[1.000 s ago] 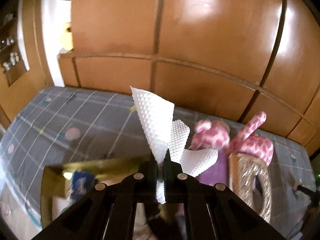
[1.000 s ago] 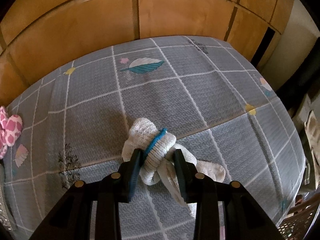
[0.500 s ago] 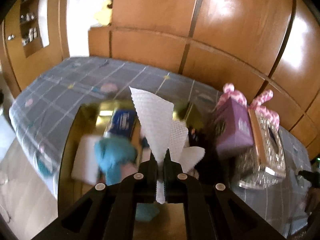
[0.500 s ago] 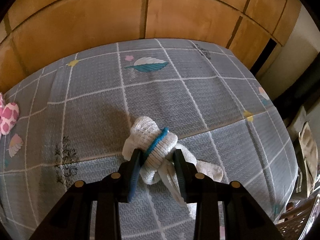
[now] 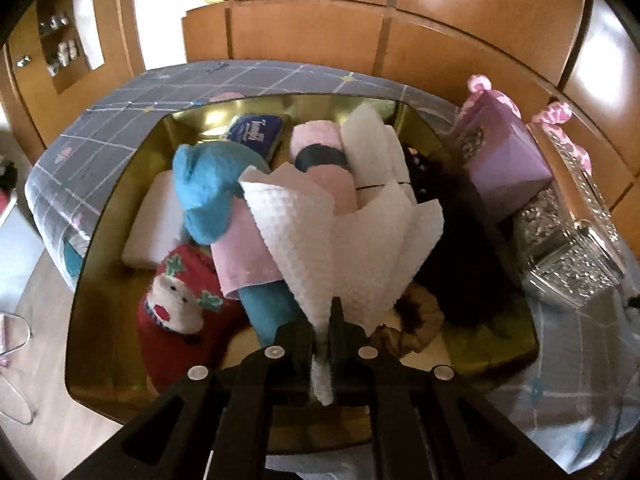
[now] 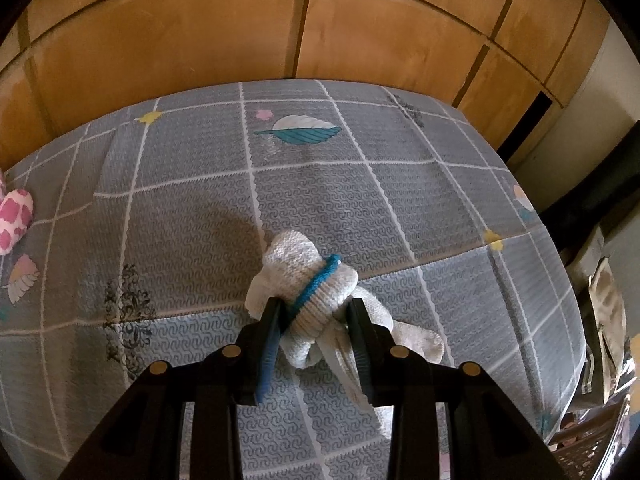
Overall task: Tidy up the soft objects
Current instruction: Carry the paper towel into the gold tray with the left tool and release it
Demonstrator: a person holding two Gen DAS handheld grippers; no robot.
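Observation:
My left gripper (image 5: 323, 322) is shut on a white embossed paper towel (image 5: 344, 240) and holds it above a gold tray (image 5: 500, 354). The tray holds a blue plush (image 5: 208, 196), a red Santa sock (image 5: 176, 300), pink rolled cloth (image 5: 320, 144), a white pad (image 5: 156, 224), a blue tissue pack (image 5: 256, 132) and dark fabric (image 5: 460, 264). My right gripper (image 6: 316, 316) is shut on a rolled white sock with a blue band (image 6: 312, 280), over the grey patterned bedsheet (image 6: 360, 184).
A purple box (image 5: 504, 160) and a glittery silver box (image 5: 568, 248) stand right of the tray, with pink spotted plush (image 5: 556, 112) behind. Wooden wardrobe panels (image 6: 280, 32) back the bed. A pink spotted plush (image 6: 14, 216) lies at the sheet's left edge. A basket (image 6: 592, 448) sits lower right.
My left gripper has tilted down and moved over the gold tray with the paper towel, so the tray's contents now fill the view. My right gripper has held the sock almost still.

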